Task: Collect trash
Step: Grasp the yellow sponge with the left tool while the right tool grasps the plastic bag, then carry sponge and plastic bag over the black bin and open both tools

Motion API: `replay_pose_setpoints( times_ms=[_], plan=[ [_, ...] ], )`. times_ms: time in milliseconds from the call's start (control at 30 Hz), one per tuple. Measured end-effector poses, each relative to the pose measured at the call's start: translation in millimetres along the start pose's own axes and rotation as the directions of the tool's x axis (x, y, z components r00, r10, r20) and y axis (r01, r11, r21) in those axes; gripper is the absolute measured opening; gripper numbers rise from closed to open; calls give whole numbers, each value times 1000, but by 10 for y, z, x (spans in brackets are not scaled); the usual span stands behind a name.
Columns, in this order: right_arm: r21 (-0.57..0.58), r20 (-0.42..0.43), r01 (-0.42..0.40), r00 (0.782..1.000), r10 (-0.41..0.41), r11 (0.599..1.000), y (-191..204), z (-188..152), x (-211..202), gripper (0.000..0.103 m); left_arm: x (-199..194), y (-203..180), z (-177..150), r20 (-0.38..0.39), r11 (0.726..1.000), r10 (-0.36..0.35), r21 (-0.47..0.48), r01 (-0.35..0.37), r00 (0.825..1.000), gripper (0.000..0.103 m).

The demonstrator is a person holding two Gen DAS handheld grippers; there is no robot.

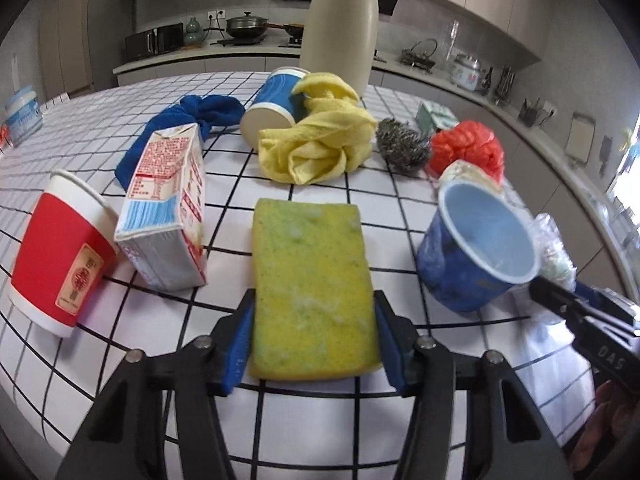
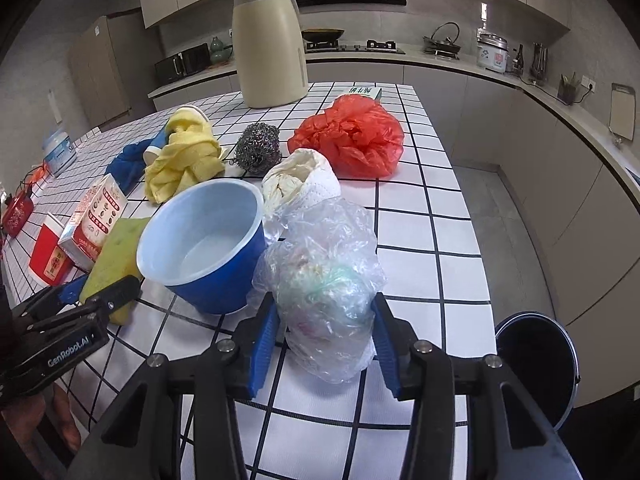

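Two grippers are set at the near edge of the counter (image 1: 400,216), each with its jaws around a different item. The left gripper (image 1: 314,338) is placed about the near end of the yellow-green sponge (image 1: 312,280); its blue pads (image 1: 243,344) lie against or just beside the sponge's sides, and whether pressure is applied cannot be told, so the jaws are judged about sponge-wide. The right gripper (image 2: 326,338) is set about the crumpled clear plastic bag (image 2: 328,280), the jaws spread to the bag's width and touching its folds; a firm grip is not confirmed. Both things rest on the counter, which suggests that pickup is only being prepared. Only in the right wrist view is the dark round bin (image 2: 536,364) shown, on the floor to the right below the counter edge, the likely destination for trash. Only in the left wrist view is the tipped blue paper cup (image 1: 276,104) at the far side seen whole; in the other view it is largely hidden by the yellow cloth (image 2: 184,156). The blue bowl (image 2: 204,240) stands between sponge and bag.
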State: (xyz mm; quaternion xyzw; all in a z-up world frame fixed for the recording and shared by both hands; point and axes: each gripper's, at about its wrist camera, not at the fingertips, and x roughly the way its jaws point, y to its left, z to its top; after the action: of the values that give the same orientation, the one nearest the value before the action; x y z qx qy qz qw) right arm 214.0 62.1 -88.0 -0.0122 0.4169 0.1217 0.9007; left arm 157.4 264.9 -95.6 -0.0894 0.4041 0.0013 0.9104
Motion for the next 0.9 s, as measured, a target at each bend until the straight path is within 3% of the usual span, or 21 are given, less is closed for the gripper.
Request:
replay_pose_setpoints(
  times_ms=[433, 900],
  plan=[
    [10, 48, -7, 999, 7, 1000, -58, 21, -301, 45, -497, 12, 15, 83, 999, -17, 31, 15, 996, 54],
    [56, 122, 26, 992, -33, 998, -400, -61, -844, 45, -692, -572, -2, 111, 991, -82, 111, 69, 990, 54]
  ],
)
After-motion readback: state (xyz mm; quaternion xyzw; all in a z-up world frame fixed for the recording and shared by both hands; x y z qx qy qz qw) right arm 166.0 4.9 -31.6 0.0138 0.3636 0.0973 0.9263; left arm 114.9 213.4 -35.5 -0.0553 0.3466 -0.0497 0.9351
